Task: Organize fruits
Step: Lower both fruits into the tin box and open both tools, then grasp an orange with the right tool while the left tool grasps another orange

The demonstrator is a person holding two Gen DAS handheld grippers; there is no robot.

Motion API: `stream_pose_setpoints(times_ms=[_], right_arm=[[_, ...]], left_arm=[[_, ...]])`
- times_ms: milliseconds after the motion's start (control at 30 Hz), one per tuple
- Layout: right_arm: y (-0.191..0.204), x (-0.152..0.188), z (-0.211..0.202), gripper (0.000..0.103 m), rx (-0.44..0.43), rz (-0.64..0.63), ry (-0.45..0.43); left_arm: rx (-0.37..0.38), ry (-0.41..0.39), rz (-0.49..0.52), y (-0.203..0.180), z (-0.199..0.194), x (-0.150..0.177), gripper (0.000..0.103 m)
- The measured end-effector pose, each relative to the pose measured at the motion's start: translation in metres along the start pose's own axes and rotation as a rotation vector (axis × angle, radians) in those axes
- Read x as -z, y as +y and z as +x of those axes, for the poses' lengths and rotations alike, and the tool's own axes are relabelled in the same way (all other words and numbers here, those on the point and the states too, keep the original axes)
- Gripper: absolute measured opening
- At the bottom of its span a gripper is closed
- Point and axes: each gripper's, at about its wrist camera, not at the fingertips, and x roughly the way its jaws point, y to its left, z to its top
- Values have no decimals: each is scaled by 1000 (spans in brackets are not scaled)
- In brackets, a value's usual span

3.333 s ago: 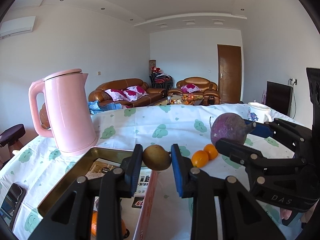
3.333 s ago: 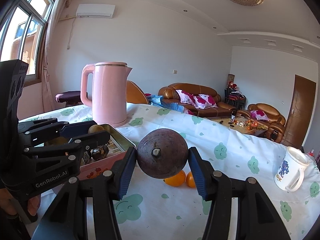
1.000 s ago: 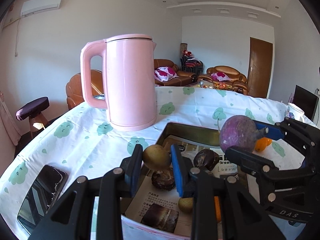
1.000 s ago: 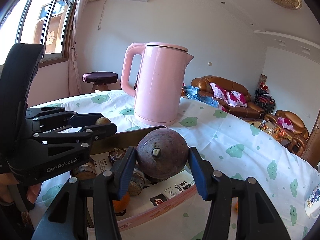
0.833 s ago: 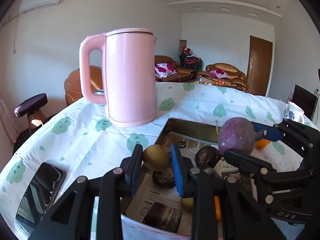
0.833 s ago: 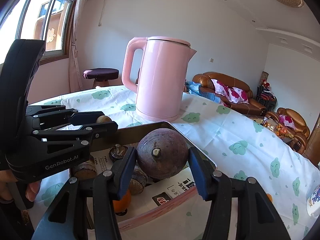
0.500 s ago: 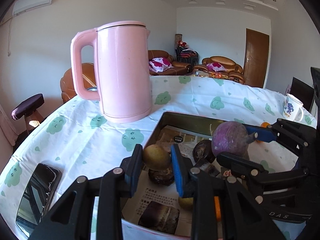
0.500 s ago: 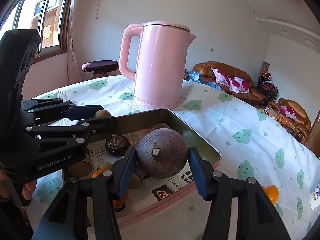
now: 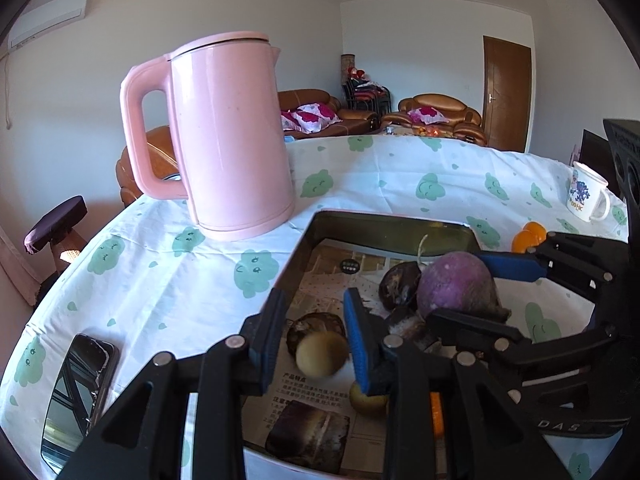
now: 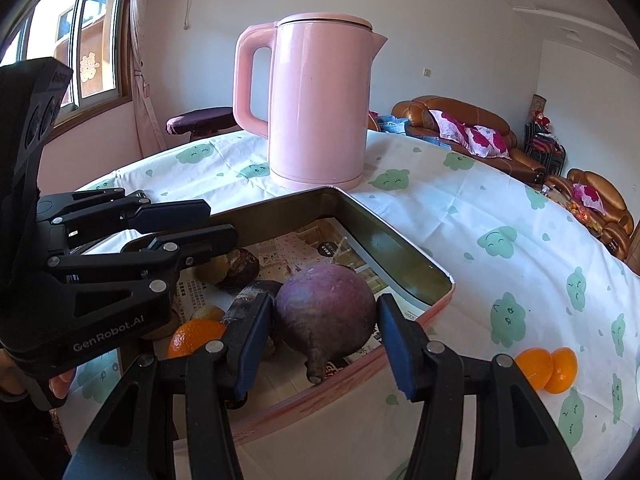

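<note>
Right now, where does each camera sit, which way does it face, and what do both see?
Left wrist: rides the left tongs, facing the tin tray; right tongs enter at right.
Right wrist: rides the right tongs gripping the purple radish; left tongs enter at left.
Shared: pink kettle, tray, radish.

A home living room: brown leather sofas with pink floral cushions, wooden door, wall air conditioner, curtained window. In front, a table under a cloud-print cloth, bearing a pink kettle and a mug.
</note>
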Motion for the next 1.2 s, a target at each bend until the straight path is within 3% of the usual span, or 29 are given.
stream_pose_setpoints(times_ms=[133, 433, 600, 700, 900, 1067, 1200], right_arm=[[-3, 0, -6, 56, -15, 18, -16], [-19, 2, -32, 59, 20, 25, -62], [-39, 9, -45, 63, 60, 44, -79], [-58, 14, -54, 63, 106, 63, -83], [-122, 27, -76, 63, 235, 198, -83], [-165, 40, -77, 63, 307, 309, -48], [-182, 46, -60, 63, 324, 348, 9]], left_arm=[[-16, -17, -7, 0, -3, 0, 58], [-26, -51, -13, -9, -11, -4, 77], [-21, -70, -12, -19, -17, -9, 81], [-7, -99, -21, -30, -24, -14, 89], [50, -141, 41, -75, -33, -24, 91], [100, -141, 111, -116, -27, -30, 92], [90, -117, 120, -136, -9, -39, 92]])
